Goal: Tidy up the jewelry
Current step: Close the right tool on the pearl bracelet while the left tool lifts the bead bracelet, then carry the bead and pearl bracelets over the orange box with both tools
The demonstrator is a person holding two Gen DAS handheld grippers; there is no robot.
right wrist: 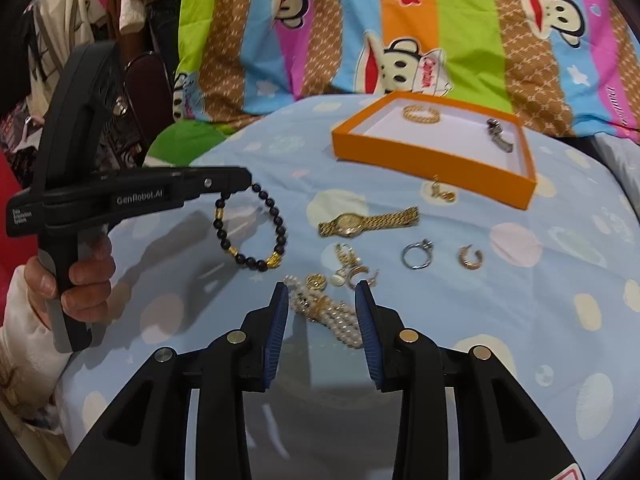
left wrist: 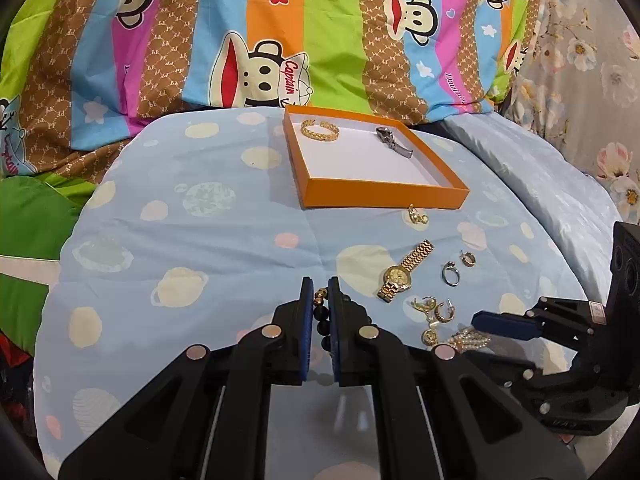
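My left gripper (left wrist: 321, 300) is shut on a black bead bracelet (left wrist: 322, 322) with gold beads. In the right wrist view the bracelet (right wrist: 250, 232) hangs from the left gripper (right wrist: 249, 184) just above the bedding. My right gripper (right wrist: 322, 292) is open, its fingers either side of a pearl bracelet (right wrist: 328, 314) lying on the blue sheet, pads apart from it. An orange tray (left wrist: 384, 194) further back holds a gold bangle (left wrist: 320, 130) and a silver watch (left wrist: 394, 142). A gold watch (right wrist: 368, 220) lies between tray and grippers.
Loose on the sheet are a silver ring (right wrist: 418, 256), a gold hoop earring (right wrist: 470, 258), a small gold piece (right wrist: 440, 192) by the tray's front wall, and a cluster of earrings (right wrist: 348, 268). A striped cartoon quilt (left wrist: 280, 40) rises behind the tray.
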